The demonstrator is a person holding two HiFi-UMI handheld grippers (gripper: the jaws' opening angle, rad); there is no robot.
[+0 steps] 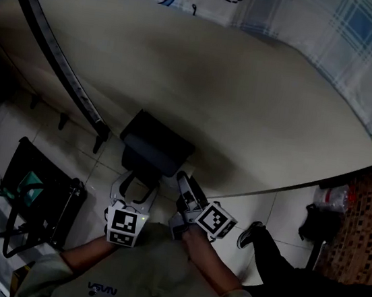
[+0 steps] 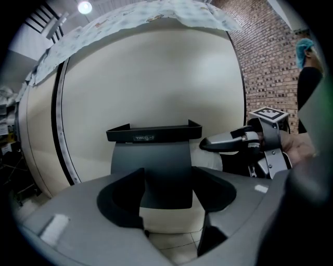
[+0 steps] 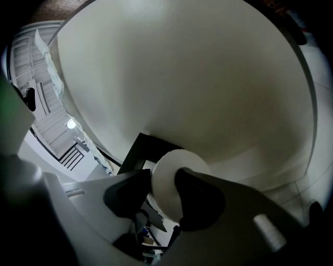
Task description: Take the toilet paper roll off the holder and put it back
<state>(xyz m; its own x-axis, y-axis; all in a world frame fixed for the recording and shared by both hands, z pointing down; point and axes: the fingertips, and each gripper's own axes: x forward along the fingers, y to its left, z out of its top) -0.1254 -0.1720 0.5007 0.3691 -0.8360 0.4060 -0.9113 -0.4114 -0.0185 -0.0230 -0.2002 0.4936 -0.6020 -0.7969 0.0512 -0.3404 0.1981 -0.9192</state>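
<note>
The black toilet paper holder (image 1: 157,142) hangs on the cream wall, with a flat shelf (image 2: 154,132) on top and a dark cover plate (image 2: 156,171) below it. My right gripper (image 3: 164,189) is shut on the white toilet paper roll (image 3: 169,169), one pad on each side, at the holder's right side. In the head view it (image 1: 185,182) reaches toward the holder from below right. My left gripper (image 2: 167,200) is open and holds nothing; it faces the cover plate from just in front. The right gripper's finger (image 2: 229,141) shows beside the shelf.
A black rail (image 1: 56,52) runs along the wall to the left of the holder. A dark rack (image 1: 37,193) stands on the tiled floor at left. Another person's leg and shoe (image 1: 262,239) are at right, by a brick wall (image 2: 265,62).
</note>
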